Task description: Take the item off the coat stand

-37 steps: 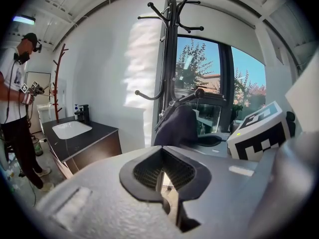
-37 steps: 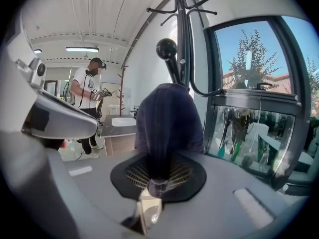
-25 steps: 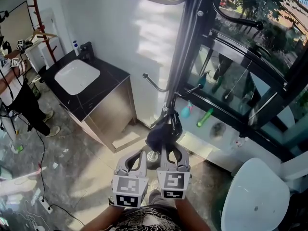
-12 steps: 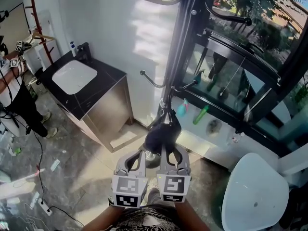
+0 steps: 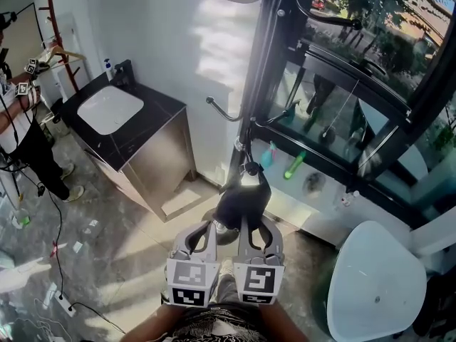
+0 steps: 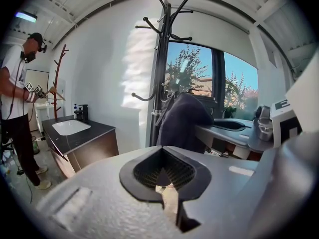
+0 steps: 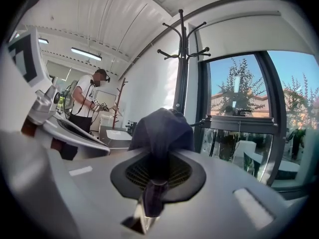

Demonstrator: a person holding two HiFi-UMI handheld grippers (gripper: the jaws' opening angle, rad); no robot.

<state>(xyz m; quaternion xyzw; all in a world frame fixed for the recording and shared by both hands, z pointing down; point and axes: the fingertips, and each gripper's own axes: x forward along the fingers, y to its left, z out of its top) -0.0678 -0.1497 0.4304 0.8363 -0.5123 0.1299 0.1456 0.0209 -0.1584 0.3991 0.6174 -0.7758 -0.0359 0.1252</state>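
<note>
The black coat stand [image 5: 260, 70] rises beside the window, also seen in the left gripper view [image 6: 160, 73] and the right gripper view [image 7: 182, 68]. A dark navy cloth item [image 5: 242, 199] hangs by the stand's low hooks. My right gripper [image 5: 251, 221] is shut on its lower edge, and the fabric is pinched between the jaws [image 7: 154, 183]. Whether the item still rests on a hook is hidden. My left gripper [image 5: 205, 225] sits close beside the right one. It is shut with nothing in it [image 6: 162, 176], and the item [image 6: 182, 121] lies ahead of it.
A black-topped cabinet with a white sink [image 5: 110, 109] stands left of the stand. A white round seat [image 5: 377, 283] is at the lower right. Bottles line the window sill [image 5: 296, 166]. A person [image 5: 21, 134] stands at far left by a red stand [image 5: 57, 20]. Cables and a power strip [image 5: 64, 301] lie on the floor.
The coat stand has drifted slightly left in the head view and the dark item sits a little lower. Both grippers keep their places and the right stays shut on the cloth.
</note>
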